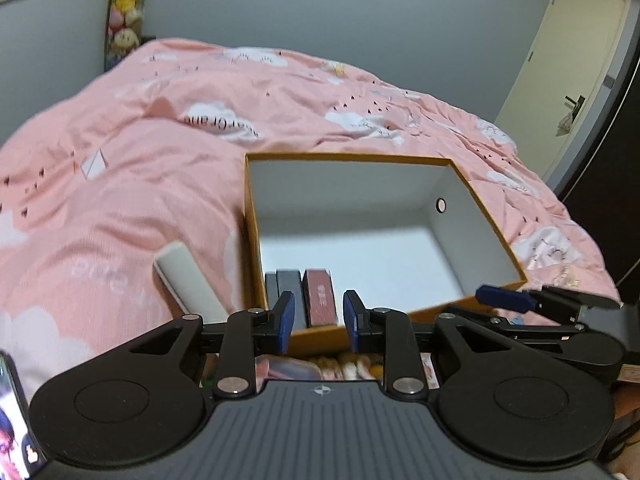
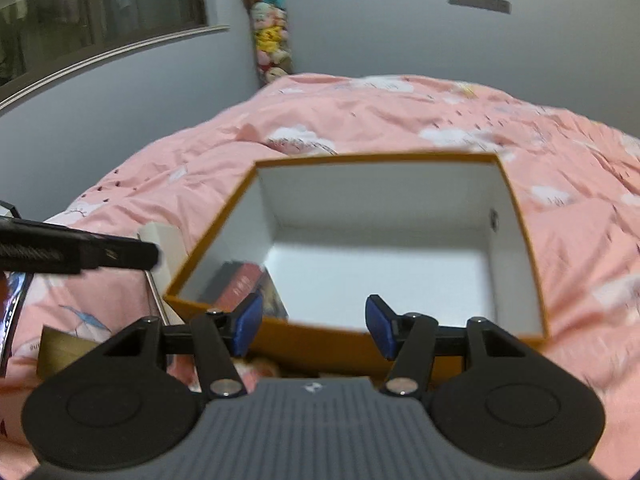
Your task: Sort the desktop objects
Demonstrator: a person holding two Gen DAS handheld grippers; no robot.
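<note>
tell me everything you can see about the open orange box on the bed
The orange box is an open, lidless rectangular carton, apparently cardboard: orange outside and along the rim, plain white inside. One side wall has a small round hole. It sits upright on the pink bedspread. Most of its floor is bare; in the near left corner lie a few flat items side by side, grey ones and a dark red one. A white box lies just outside its left wall.

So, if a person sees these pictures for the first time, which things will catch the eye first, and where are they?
First comes the big open box with orange walls and white inside, sitting on the pink bedspread in the middle of both views. In its near left corner stand a few small packs, one dark red. Both grippers, left and right, hover empty and open at its near edge.
</note>
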